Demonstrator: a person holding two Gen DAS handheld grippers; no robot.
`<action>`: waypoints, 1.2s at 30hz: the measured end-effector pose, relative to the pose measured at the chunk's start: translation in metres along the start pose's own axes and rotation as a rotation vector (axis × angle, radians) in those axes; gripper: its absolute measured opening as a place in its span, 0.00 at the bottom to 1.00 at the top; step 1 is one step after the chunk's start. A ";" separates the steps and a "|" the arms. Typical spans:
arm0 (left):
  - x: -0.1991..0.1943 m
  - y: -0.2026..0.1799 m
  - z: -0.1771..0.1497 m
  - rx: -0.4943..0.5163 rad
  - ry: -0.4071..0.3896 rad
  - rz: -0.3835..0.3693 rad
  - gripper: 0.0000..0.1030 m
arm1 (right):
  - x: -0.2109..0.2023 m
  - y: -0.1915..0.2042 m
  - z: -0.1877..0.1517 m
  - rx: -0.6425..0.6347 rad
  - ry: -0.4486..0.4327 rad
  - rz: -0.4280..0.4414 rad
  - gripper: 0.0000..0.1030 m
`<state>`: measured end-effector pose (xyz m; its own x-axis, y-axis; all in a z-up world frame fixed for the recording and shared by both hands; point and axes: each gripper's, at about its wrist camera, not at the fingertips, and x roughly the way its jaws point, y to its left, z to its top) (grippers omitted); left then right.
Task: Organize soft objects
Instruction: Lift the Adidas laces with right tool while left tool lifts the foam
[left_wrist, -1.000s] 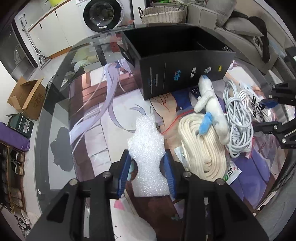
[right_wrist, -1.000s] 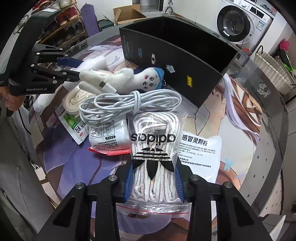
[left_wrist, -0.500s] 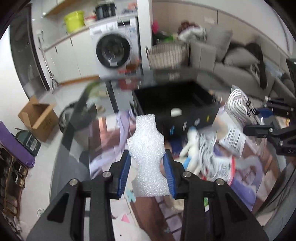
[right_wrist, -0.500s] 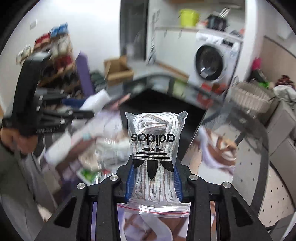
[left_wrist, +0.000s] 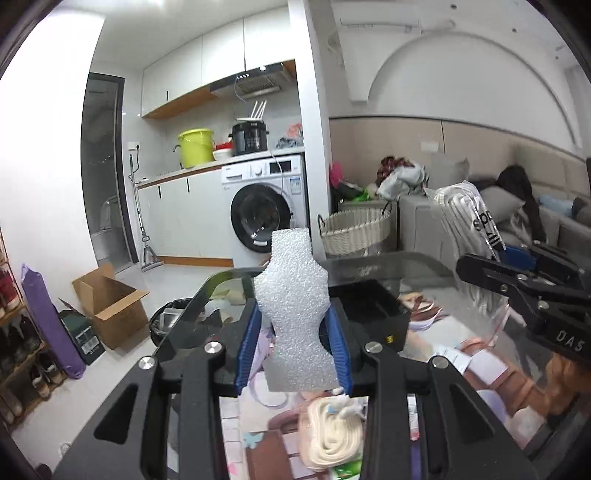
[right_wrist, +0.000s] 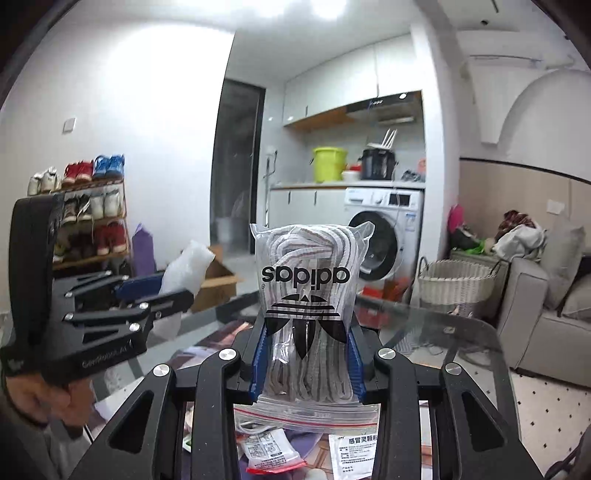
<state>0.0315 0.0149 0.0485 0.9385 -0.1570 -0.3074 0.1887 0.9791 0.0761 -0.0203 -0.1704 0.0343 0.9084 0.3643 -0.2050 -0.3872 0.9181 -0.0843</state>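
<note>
Both pickups look done & the carry is on: the left gripper (left_wrist: 293, 345) has its jaws clamped on the waist of a white foam piece (left_wrist: 292, 306), the right gripper (right_wrist: 306, 363) has its jaws squeezing a zip bag of laces (right_wrist: 306, 295), each item standing upright between the blue pads, clear of the surface. Next move, I'd guess, is to bring both over the black box (left_wrist: 369, 310) just ahead on the glass surface (right_wrist: 443, 332), tip them down & let go inside, w/o the foam springing out or the bag snagging the rim. Both grippers sit side by side, pointing nearly level, slightly nose-down, toward the box. A cream rope coil (left_wrist: 332, 439) & sachets (right_wrist: 269, 450) lie below, yet to be sorted.
</note>
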 end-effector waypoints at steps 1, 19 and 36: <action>-0.004 0.000 -0.001 -0.013 -0.017 0.001 0.34 | -0.002 0.002 -0.002 0.009 -0.003 -0.005 0.35; -0.014 -0.006 -0.007 -0.013 -0.055 -0.038 0.34 | -0.009 0.015 -0.002 -0.014 -0.036 0.002 0.35; 0.043 0.014 0.061 -0.109 -0.101 0.013 0.34 | 0.070 -0.014 0.067 -0.033 -0.170 -0.048 0.35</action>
<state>0.0922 0.0141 0.0938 0.9661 -0.1510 -0.2096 0.1489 0.9885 -0.0257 0.0589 -0.1474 0.0864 0.9383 0.3442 -0.0321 -0.3455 0.9305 -0.1220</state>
